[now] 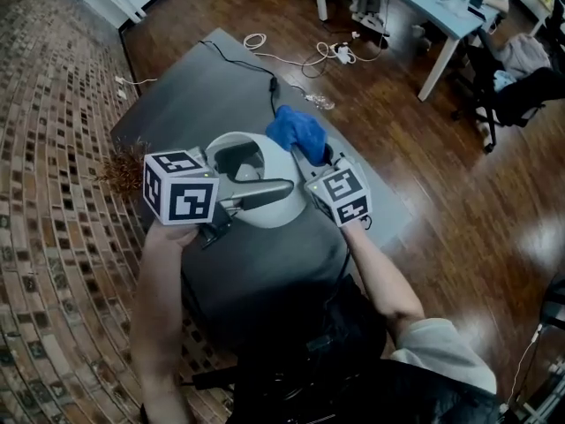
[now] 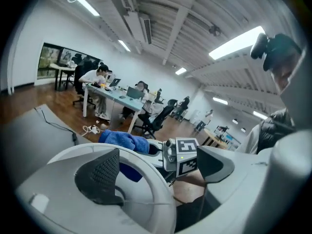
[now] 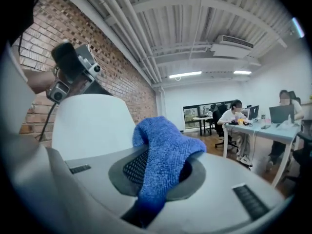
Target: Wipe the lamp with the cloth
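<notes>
Two grippers: both over the white lamp [image 1: 265, 212] on the grey desk [image 1: 203, 95].
Left gripper [image 1: 260, 179]: jaws spread wide, nothing between them.
Right gripper [image 1: 311, 155]: jaws clenched on blue cloth [image 1: 291, 129], at the lamp's far edge.
Risk: lamp unheld; a firm wipe could slide or tip it.

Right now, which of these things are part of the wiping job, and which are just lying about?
In the job:
lamp
cloth, pinched in the right gripper
left gripper, open, empty

Lying about:
black cable on the table
white cords
brown tuft
desk
</notes>
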Demonstrator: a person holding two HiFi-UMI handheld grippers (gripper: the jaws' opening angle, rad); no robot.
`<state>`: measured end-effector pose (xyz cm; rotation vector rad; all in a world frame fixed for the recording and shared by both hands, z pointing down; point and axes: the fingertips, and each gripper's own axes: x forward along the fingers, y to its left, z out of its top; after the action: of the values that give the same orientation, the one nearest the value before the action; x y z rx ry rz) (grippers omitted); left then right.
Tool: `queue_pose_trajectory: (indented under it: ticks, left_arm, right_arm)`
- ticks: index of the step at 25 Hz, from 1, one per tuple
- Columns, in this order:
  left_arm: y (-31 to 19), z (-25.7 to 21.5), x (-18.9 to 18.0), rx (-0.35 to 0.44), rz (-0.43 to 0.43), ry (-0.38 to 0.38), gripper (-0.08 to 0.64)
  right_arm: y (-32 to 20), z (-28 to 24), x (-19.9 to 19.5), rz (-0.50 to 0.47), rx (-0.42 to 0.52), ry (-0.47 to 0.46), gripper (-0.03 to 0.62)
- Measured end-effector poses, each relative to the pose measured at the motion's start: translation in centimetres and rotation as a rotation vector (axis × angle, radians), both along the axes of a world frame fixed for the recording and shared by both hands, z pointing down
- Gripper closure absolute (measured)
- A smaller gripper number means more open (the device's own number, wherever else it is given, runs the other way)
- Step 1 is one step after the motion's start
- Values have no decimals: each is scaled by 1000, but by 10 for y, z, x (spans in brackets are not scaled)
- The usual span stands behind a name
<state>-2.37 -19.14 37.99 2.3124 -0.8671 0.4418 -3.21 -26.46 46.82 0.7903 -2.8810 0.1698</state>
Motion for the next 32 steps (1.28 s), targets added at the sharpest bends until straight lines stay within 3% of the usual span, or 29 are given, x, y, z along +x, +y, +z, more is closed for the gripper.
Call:
queue_pose_trajectory:
  ticks: [2,4,6,7,11,14,16,19,23,25,27,29,32]
  left_arm:
    - [4,14,-1,27,35,-201,83]
    - [9,29,-20,63,66,-440,131]
    - [5,32,-35,123,54,-568,106]
    - [3,28,-36,154,49,-572,107]
    - [19,1,-30,219,129,-438,133]
    - [41,6,-61,228,284,-553,215]
    - [43,15,-82,249,322,-600,216]
    - [38,38,-84,244,370,-641,196]
    - [35,65,-92,293,476,-930,194]
    - [27,65,-93,327,470,-982,239]
    - [19,64,-89,329,443,-988,259]
    - [7,61,-83,324,397,-976,269]
    - [-22,52,-82,319,294,-936,272]
  right_arm:
    - [-9,5,-2,19,0,11,536]
    - [-15,9,-2,35,-4,15,535]
    - [-18,12,-2,37,-7,19,536]
    - [-18,13,-2,38,-7,24,535]
    - [-23,19,-4,46,0,48,535]
    - [-34,26,-8,51,8,78,535]
    - [-43,30,-13,48,15,98,535]
    - [-60,34,-24,34,22,107,536]
    - [-88,33,-44,4,21,111,536]
    - [-102,29,-41,29,32,99,535]
    - [-115,28,-22,91,25,60,535]
    - [-125,33,19,221,-41,-43,535]
    - [-113,74,92,444,-290,-278,536]
